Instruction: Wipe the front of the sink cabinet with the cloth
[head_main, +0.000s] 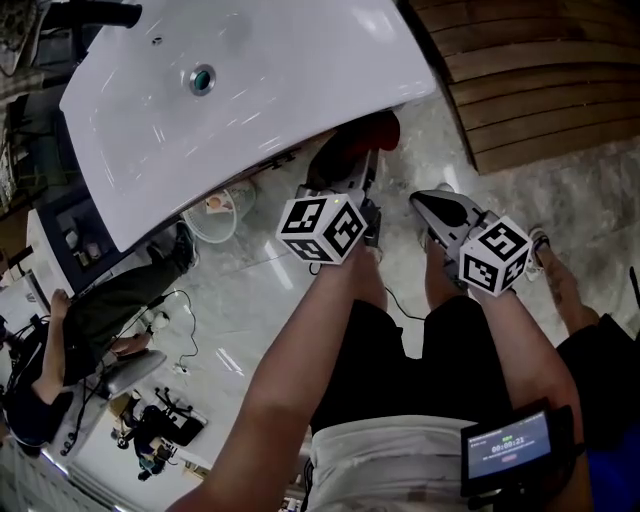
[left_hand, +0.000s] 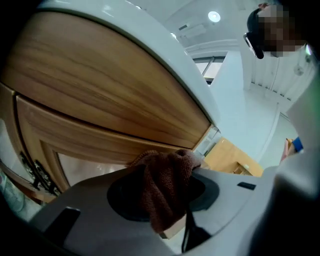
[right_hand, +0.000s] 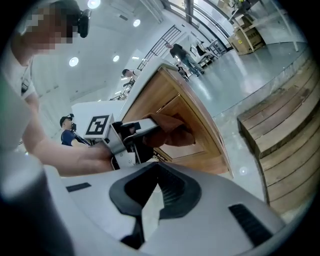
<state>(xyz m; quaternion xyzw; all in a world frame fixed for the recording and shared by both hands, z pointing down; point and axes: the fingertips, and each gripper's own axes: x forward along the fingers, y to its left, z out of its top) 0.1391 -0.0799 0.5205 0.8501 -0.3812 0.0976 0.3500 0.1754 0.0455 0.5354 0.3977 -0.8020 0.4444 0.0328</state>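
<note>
Wiping step in hand: left gripper (left_hand: 171, 172) clamps brown terry cloth (left_hand: 164, 192) against curved wooden sink-cabinet front (left_hand: 100, 100); right gripper (right_hand: 159, 186) closed, empty; next, sweep sideways under pressure.

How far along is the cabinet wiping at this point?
Done: the left claw grips the cloth. In hand: the cloth is held against the wooden cabinet front. Left: the wiping itself; no wiped area is distinguishable. The right claw is shut, empty.
</note>
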